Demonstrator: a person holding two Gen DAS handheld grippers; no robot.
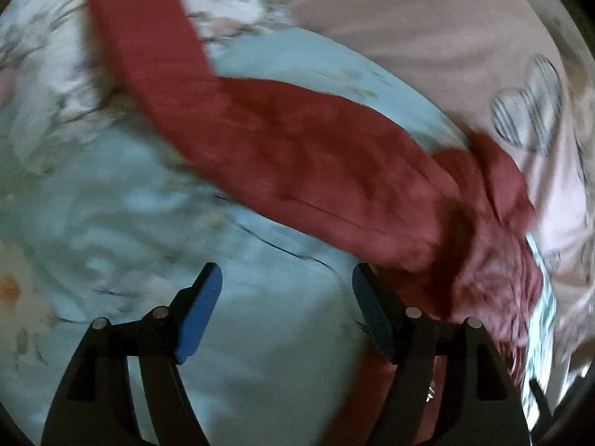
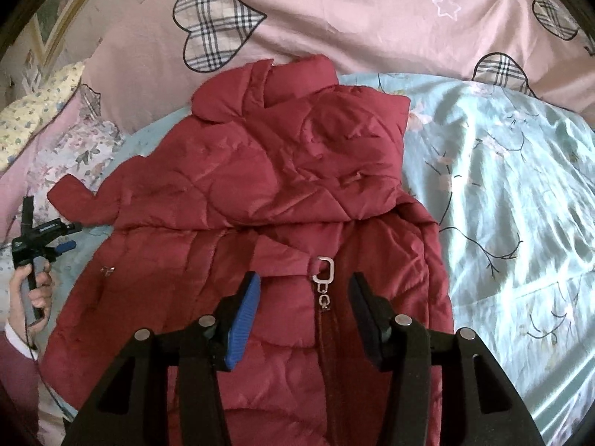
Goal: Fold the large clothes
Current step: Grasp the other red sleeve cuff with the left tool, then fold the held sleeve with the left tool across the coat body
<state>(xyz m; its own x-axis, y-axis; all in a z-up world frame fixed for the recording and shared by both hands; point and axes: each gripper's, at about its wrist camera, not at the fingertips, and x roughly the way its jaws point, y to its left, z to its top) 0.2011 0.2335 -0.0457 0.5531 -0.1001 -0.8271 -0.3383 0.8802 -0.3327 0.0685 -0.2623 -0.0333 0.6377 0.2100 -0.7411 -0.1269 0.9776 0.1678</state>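
A dark red quilted jacket (image 2: 260, 186) lies on the bed with its collar at the far end. One side is folded over the chest, and a sleeve (image 2: 74, 200) sticks out to the left. My right gripper (image 2: 305, 278) hovers open over the jacket's front, above the metal zip pull (image 2: 323, 278), with nothing pinched. In the blurred left wrist view the sleeve (image 1: 260, 141) runs from upper left to right. My left gripper (image 1: 286, 278) is open over bare blue sheet just short of the sleeve. That gripper (image 2: 41, 238) also shows at the far left of the right wrist view, in a hand.
A light blue floral sheet (image 2: 502, 204) covers the bed under and right of the jacket. A pink duvet with plaid hearts (image 2: 353, 18) lies beyond the collar. A yellow floral pillow (image 2: 33, 111) sits far left. The person's hand (image 2: 33, 293) and maroon sleeve (image 2: 15, 371) are at the left edge.
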